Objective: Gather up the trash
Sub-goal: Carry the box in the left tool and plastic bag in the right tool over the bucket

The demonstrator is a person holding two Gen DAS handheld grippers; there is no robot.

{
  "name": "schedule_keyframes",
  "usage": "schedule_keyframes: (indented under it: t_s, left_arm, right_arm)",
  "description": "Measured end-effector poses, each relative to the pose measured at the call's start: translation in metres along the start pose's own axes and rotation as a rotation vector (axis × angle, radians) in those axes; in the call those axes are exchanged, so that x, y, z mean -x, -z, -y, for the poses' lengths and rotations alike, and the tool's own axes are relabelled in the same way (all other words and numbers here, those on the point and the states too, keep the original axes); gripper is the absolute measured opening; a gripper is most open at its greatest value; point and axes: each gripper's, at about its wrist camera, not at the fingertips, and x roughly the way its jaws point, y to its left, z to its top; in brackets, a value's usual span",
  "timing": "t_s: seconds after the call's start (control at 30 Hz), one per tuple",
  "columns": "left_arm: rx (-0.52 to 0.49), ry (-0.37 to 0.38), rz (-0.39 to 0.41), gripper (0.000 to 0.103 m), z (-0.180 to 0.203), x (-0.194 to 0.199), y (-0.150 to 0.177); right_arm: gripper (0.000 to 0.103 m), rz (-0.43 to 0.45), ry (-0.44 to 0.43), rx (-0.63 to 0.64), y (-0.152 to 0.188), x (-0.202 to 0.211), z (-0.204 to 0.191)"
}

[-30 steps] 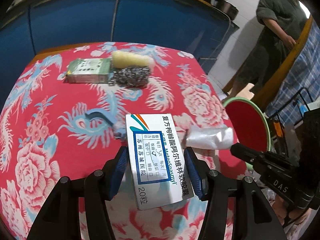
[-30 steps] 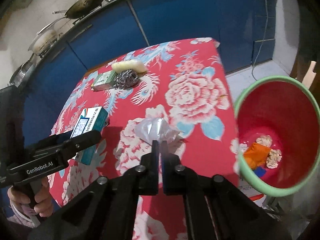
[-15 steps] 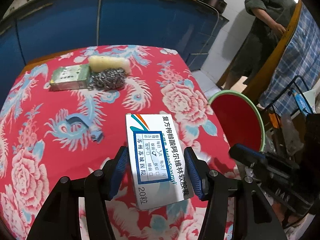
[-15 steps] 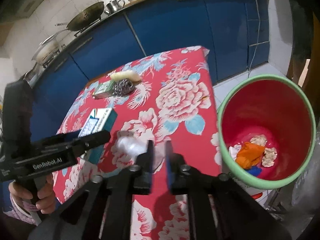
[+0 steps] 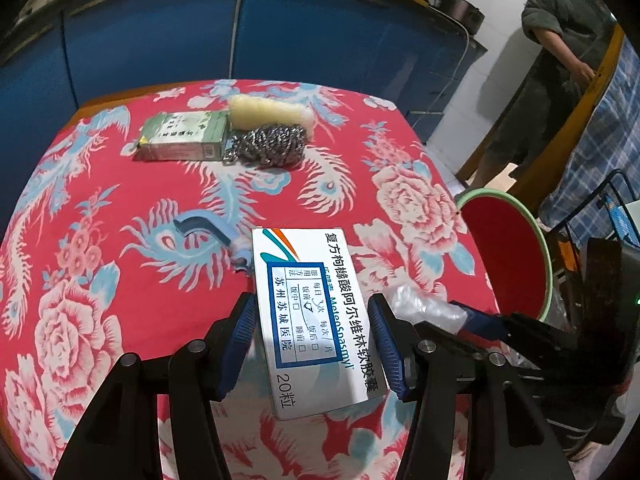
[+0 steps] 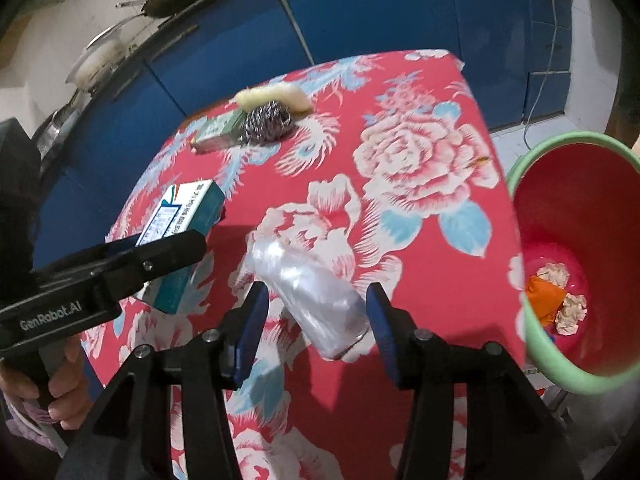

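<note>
The crumpled clear plastic bag (image 6: pixel 310 300) is lying on the red flower-patterned surface (image 6: pixel 420 208), close to the edge that faces the red bucket with the pale green rim (image 6: pixel 532 344), and it is sitting right between the two blue pads of the right tongs (image 6: pixel 314 322). Its long axis is running roughly along the line the tongs are pointing, slanting from upper left to lower right in the right wrist view, so the pads are standing on either side of its narrow width. The right tongs have just been opening and are now gaping about halfway, with the bag between the jaws; a gap is showing on the left side, and the pads do not seem to be pressing it. The right hand is plainly the nearer one, so the closing on the bag looks to be its job. The left tongs (image 5: pixel 312 340) are standing just to the left, about half open in span but clamped on the white and teal cardboard medicine box (image 5: pixel 308 312), which they are holding lifted off the surface. The bucket is waiting beside the surface with some crumpled paper and an orange scrap (image 6: pixel 544 296) in its bottom. Farther back, a green packet (image 5: pixel 180 136), a steel wool scourer (image 5: pixel 268 144) and a pale yellow sponge (image 5: pixel 264 108) are lying together, touching.
</note>
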Motion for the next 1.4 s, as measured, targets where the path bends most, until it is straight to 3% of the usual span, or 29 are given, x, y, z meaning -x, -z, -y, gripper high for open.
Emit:
schedule_keyframes:
  t_s: [0.07,0.33,0.83,1.13,1.4]
  left_arm:
    - [0.004,-0.001,-0.004,0.059,-0.002,-0.002,0.0]
    - [0.011,0.006,-0.026,0.059,-0.003,-0.009,0.004]
    - [-0.049,0.037,-0.049,0.059,0.022,-0.016,0.006]
    - [-0.121,0.084,-0.067,0.059,0.058,-0.02,0.002]
    - [-0.221,0.131,-0.092,0.059,0.107,-0.029,-0.005]
  right_arm:
    - [0.053,0.008,0.011,0.019,0.001,-0.002,-0.004]
    - [0.032,0.013,0.041,0.048,0.005,0.0,-0.006]
    - [0.031,0.101,0.087,-0.036,0.019,0.06,0.027]
    - [0.031,0.166,0.163,-0.135,0.024,0.093,0.07]
    - [0.031,0.172,0.242,-0.216,0.024,0.104,0.109]
